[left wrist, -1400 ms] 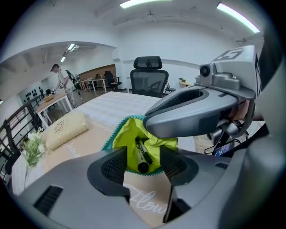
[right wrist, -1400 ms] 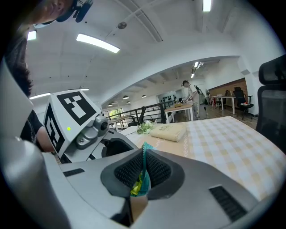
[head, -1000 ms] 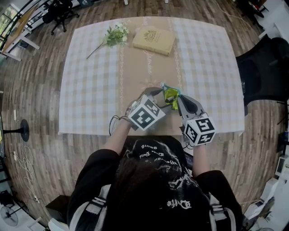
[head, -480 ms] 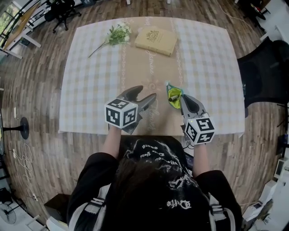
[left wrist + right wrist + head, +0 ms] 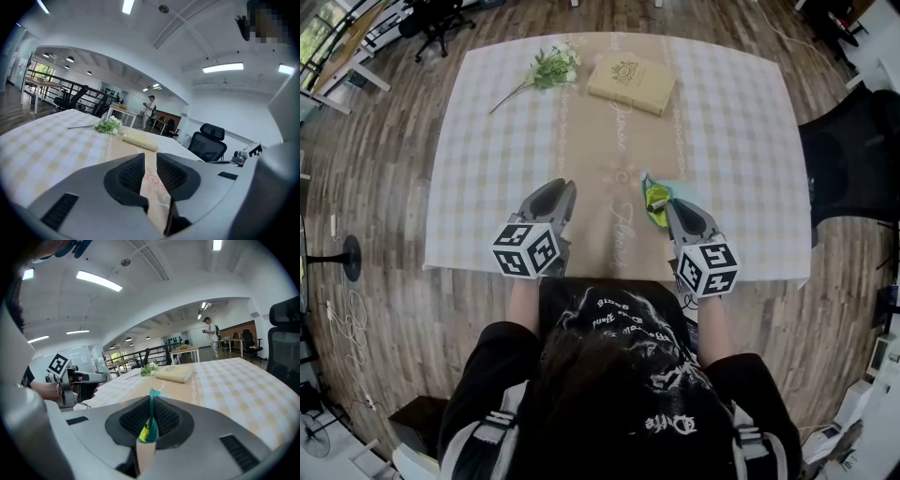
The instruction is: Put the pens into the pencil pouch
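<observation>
left tongs (image 5: 563, 188) over the near edge of the checked bench (image 5: 473, 178), jaws just narrowed to a slim gap with nothing between, right tongs (image 5: 669, 205) alongside, pinching the edge of the green pencil pouch (image 5: 655, 194), book (image 5: 631, 82) and flower sprig (image 5: 549, 69) at the far end

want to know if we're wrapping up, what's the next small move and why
Probably lower the right gripper and open its jaws to leave the pencil pouch on the table: its jaws pinch the pouch's edge, and no loose pens show on the table.
</observation>
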`<action>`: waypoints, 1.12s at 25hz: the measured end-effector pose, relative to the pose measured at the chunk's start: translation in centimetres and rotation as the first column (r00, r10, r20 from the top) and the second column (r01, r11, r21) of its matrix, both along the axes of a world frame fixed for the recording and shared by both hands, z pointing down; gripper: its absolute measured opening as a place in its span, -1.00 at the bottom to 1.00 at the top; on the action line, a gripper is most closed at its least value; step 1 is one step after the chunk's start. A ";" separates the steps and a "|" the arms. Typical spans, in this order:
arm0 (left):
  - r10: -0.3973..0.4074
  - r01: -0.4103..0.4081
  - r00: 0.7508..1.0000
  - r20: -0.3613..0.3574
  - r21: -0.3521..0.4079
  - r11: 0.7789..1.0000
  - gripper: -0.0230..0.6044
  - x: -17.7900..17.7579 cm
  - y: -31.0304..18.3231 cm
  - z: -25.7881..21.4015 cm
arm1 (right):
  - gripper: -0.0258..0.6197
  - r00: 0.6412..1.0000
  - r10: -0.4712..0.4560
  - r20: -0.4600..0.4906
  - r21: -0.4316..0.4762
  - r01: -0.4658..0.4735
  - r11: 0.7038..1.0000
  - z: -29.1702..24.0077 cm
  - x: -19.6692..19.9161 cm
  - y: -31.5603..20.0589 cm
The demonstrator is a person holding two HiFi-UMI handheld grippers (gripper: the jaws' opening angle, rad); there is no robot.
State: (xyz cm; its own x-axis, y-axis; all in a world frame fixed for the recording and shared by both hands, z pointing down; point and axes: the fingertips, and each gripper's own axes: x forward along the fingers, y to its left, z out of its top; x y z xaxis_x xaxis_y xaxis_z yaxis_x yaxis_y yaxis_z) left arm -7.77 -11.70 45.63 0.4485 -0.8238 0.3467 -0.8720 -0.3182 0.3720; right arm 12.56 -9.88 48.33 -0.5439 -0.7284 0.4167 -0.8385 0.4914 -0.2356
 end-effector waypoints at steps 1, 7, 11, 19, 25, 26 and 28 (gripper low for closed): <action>-0.006 0.006 1.000 -0.015 0.006 1.000 -0.65 -0.2 0.2 0.1 | -0.82 1.000 -0.006 0.004 -0.010 0.007 1.000 0.4 -0.4 0.0; -0.044 0.043 0.996 0.072 0.010 0.999 -0.82 -1.3 0.0 2.8 | -0.80 0.996 -0.087 0.000 -0.075 0.087 0.993 4.6 -3.5 -0.4; -0.015 0.016 0.986 0.164 -0.007 1.000 -0.85 -0.7 0.8 3.7 | -0.79 0.992 -0.123 -0.015 -0.128 0.120 0.984 5.9 -4.8 0.2; 0.012 -0.002 0.957 0.290 -0.036 0.999 -0.86 0.2 2.0 4.7 | -0.78 0.982 -0.182 -0.044 -0.240 0.167 0.956 8.6 -6.0 1.6; 0.001 0.007 0.985 0.172 -0.042 0.999 -0.86 -0.1 2.0 4.4 | -0.76 0.979 -0.190 -0.068 -0.290 0.163 0.943 11.0 -6.5 1.9; 0.008 -0.003 0.992 0.125 -0.037 0.999 -0.86 0.0 2.0 4.2 | -0.75 0.980 -0.189 -0.069 -0.296 0.161 0.941 11.4 -6.6 1.9; 0.010 -0.008 0.998 0.070 -0.029 1.000 -0.86 0.1 1.9 3.9 | -0.74 0.981 -0.184 -0.067 -0.307 0.155 0.939 11.8 -6.7 2.0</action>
State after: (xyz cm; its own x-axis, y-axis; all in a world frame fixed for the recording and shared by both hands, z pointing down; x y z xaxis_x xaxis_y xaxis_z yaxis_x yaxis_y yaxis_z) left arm -7.70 -9.78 49.49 0.4293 -0.8092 0.4011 -0.8935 -0.3158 0.3193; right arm 5.86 -7.92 60.17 -0.5965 -0.4627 0.6558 -0.7742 0.5472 -0.3181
